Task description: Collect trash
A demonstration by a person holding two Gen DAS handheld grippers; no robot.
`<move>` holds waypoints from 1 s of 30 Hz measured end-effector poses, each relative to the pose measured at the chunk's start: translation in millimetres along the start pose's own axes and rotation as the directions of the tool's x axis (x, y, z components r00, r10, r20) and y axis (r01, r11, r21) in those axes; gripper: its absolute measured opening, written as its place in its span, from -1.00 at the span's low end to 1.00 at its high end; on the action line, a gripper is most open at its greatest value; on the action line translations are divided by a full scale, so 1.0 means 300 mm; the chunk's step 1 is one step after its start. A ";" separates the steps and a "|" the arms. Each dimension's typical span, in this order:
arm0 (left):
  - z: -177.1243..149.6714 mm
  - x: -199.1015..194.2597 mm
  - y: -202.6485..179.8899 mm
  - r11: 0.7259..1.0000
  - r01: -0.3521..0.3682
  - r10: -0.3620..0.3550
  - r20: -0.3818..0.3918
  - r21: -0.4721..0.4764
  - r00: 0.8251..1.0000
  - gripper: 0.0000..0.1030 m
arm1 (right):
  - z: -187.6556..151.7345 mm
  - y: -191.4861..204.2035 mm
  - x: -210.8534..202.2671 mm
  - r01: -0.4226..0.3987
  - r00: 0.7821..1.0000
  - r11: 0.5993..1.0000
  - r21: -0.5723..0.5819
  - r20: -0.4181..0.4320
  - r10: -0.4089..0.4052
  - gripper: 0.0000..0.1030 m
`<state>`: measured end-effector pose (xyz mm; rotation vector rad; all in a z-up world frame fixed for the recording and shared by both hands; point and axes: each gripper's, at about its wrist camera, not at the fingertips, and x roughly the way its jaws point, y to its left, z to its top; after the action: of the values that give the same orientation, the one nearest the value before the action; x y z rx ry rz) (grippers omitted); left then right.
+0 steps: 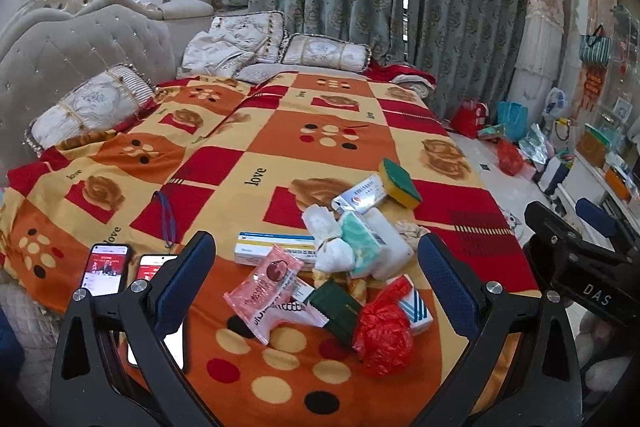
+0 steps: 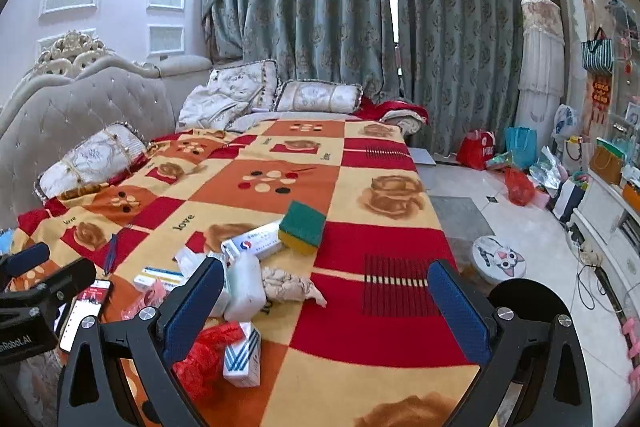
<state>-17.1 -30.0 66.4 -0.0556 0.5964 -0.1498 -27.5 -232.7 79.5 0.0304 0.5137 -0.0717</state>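
Left hand-held gripper spread wide, empty, over crumpled red plastic bag and pink snack wrapper. Right hand-held gripper likewise released. Beyond: white tissue wads, green-yellow sponge on patterned bed blanket (no bin visible). Nothing collected yet; whole pile left.

Right gripper fingers spread (empty), sponge on blanket

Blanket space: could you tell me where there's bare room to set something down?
Free: the red squares right of the beige rag, and the stretch beyond the sponge toward the pillows. Crowded: the pile around the white bottle and the phones.
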 end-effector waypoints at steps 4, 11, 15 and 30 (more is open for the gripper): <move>0.006 0.001 0.013 1.000 -0.019 0.019 0.003 -0.016 1.000 0.96 | 0.001 0.000 -0.002 -0.012 1.000 1.000 0.005 0.006 0.012 0.96; 0.009 -0.004 0.030 0.999 -0.040 0.041 0.015 -0.026 0.999 0.96 | 0.012 0.007 0.006 -0.028 1.000 1.000 0.002 0.005 0.028 0.96; 0.016 -0.004 0.042 0.998 -0.047 0.048 0.025 -0.033 0.999 0.96 | 0.011 0.015 0.015 -0.030 1.000 1.000 -0.005 0.006 0.030 0.96; 0.049 0.035 0.037 0.999 -0.048 0.048 0.025 -0.016 0.999 0.96 | 0.023 0.022 0.063 -0.037 0.999 0.999 -0.007 -0.016 0.037 0.96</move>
<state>1.2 -20.4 71.6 -0.0579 0.5727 -0.0976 -7.2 -227.6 76.4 0.0334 0.5287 -0.0334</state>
